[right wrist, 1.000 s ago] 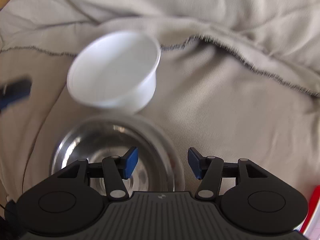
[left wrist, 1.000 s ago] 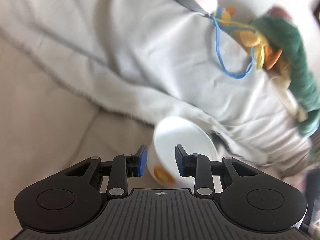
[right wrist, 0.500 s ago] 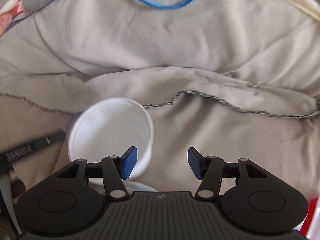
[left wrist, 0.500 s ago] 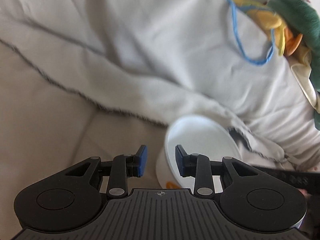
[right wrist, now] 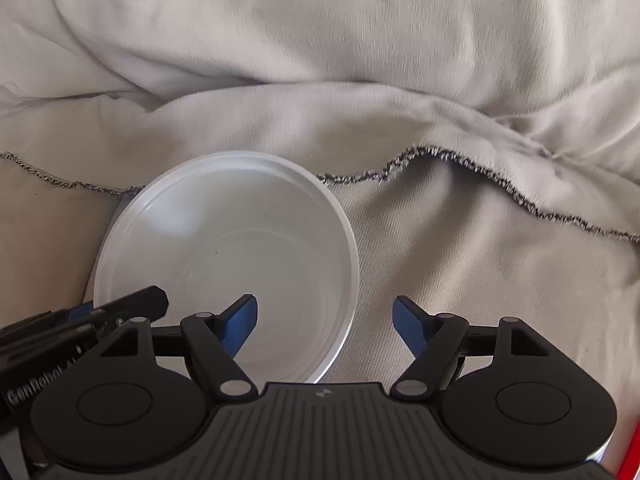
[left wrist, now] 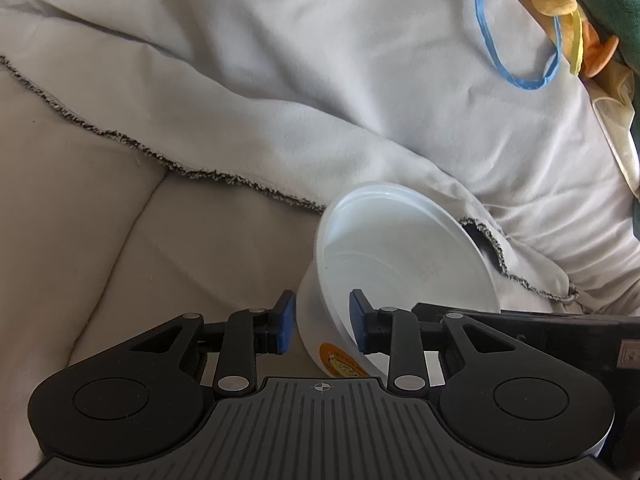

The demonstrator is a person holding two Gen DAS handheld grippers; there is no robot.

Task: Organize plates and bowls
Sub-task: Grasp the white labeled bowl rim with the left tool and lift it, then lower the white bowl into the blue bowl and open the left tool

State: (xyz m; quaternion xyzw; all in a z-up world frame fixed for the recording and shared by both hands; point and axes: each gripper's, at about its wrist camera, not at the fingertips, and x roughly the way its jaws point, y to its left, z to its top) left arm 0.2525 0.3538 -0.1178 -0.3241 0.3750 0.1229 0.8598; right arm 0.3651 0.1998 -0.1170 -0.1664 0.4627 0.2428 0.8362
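Currently clamped between the left tongs (left wrist: 322,322), just tightened, one pad inside and one outside its wall: tilted white bowl (left wrist: 400,256) over a pale blanket (left wrist: 280,80). Right tongs (right wrist: 324,320) released, just widened, gripping nothing, bowl rim beneath their gap.

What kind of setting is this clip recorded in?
Probably a bed or sofa in a home, not a kitchen: a rumpled cream blanket with a frayed dark edge, a beige cushioned surface, and a plush toy in green, yellow and orange beside the white plastic bowl.

open cushion (right wrist: 460,260) right of bowl (right wrist: 224,248); blanket (right wrist: 320,60) heaped behind.
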